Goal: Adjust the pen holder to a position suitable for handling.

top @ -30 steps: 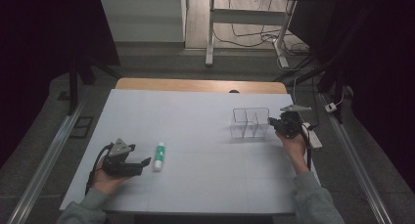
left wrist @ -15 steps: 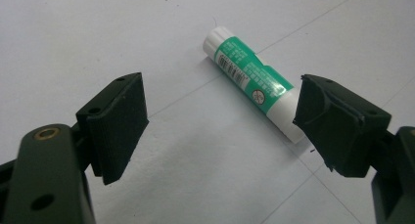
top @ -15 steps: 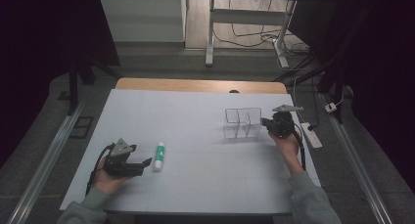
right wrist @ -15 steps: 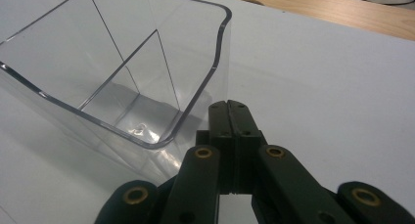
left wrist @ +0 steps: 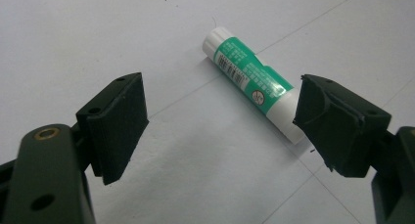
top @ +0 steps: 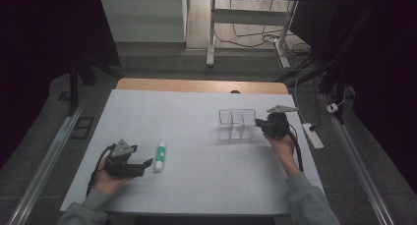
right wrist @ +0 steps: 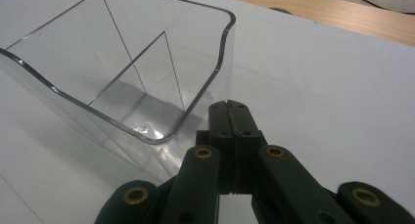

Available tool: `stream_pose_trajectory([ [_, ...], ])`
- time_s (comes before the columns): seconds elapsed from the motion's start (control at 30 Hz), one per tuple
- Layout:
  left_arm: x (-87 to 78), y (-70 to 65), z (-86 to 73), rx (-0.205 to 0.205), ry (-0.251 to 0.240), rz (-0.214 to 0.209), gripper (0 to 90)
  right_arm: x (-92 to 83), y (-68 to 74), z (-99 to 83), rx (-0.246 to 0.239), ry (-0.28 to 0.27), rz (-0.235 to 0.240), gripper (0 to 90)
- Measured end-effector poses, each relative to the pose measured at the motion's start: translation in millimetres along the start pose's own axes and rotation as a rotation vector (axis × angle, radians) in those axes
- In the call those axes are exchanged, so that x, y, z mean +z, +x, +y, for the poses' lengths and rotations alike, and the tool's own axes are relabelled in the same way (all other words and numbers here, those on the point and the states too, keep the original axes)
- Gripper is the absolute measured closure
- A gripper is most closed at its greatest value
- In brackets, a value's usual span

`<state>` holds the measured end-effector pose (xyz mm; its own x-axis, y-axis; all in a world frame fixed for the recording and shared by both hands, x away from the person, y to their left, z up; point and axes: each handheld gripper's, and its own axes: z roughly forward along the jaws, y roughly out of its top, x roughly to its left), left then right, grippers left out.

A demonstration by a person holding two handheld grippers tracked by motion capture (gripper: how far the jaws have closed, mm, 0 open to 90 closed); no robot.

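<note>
While left tongs (left wrist: pixel 220 121) gape, right tongs (right wrist: pixel 230 111) closed, level.

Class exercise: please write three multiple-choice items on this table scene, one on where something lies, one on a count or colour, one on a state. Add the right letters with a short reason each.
1. Where does the green-and-white glue stick lie?
A. on the white table sheet, ahead of the left gripper
B. inside the organiser
C. on the floor

2. How many compartments does the clear plastic desk organiser show?
A. five
B. two
C. none

3. How do the right gripper's jaws stand?
A. wide open
B. holding the glue stick
C. shut together

Answers: 1 A, it lies flat between the open jaws' line of sight; 2 B, one divider splits it; 3 C, the pads meet beside the organiser's wall.
</note>
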<state>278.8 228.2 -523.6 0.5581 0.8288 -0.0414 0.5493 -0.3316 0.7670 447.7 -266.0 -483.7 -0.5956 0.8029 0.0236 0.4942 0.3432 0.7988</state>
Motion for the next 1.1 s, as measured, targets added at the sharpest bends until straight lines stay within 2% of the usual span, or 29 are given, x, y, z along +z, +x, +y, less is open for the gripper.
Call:
stream_pose_trajectory([
  [0.4,0.2,-0.8,-0.1,0.002,0.005,-0.001,19.3,11.5,10.2,2.9,-0.020,-0.008,0.020,89.5],
  [0.63,0.4,-1.2,-0.3,0.003,0.009,-0.001,19.3,18.7,14.8,4.9,-0.011,0.001,0.001,89.4],
  [0.8,-0.3,-1.0,-1.1,0.002,0.014,0.004,19.1,25.8,23.2,7.8,-0.032,0.001,0.019,89.4],
  [0.9,-1.0,-1.2,-1.6,0.003,0.013,0.004,19.1,28.1,23.6,6.4,-0.027,0.017,0.019,89.5],
  [1.0,-1.1,-1.5,-1.7,0.004,0.012,0.004,19.1,26.7,26.6,6.5,-0.021,0.019,0.039,89.5],
  [1.1,-1.0,-0.9,-1.6,0.004,0.014,0.002,19.1,25.6,33.1,7.4,-0.045,0.019,0.051,89.5],
])
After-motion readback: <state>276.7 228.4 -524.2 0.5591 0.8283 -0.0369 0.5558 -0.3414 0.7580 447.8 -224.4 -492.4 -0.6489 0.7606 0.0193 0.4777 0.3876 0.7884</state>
